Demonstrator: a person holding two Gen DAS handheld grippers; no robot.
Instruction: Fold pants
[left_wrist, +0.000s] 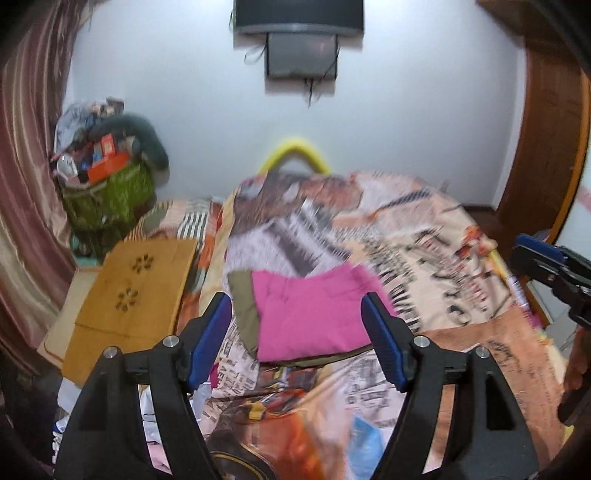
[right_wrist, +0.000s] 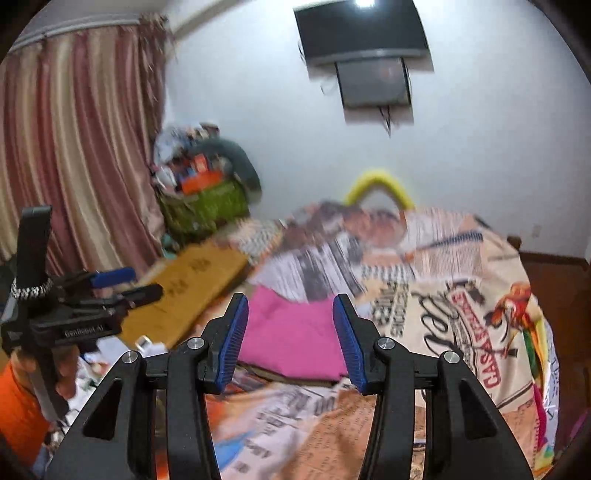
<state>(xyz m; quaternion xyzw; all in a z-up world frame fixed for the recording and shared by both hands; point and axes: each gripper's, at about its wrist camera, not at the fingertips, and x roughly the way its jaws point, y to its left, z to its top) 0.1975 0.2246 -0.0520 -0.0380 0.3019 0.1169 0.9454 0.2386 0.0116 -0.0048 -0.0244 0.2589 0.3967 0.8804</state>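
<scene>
The pants (left_wrist: 310, 314) lay as a compact pink bundle on the bed (left_wrist: 480, 343), near its middle, over an olive layer. The left claw (left_wrist: 297, 339) and the right claw (right_wrist: 291, 338) both stood wide open above the bed, gripping nothing. The fold looked nearly finished. A risk was that a low finger could catch the loose top edge and drag the bundle open.

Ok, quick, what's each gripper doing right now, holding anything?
Left gripper: open, holding nothing, above the folded pink pants.
Right gripper: open, holding nothing, also clear of the pants.
</scene>
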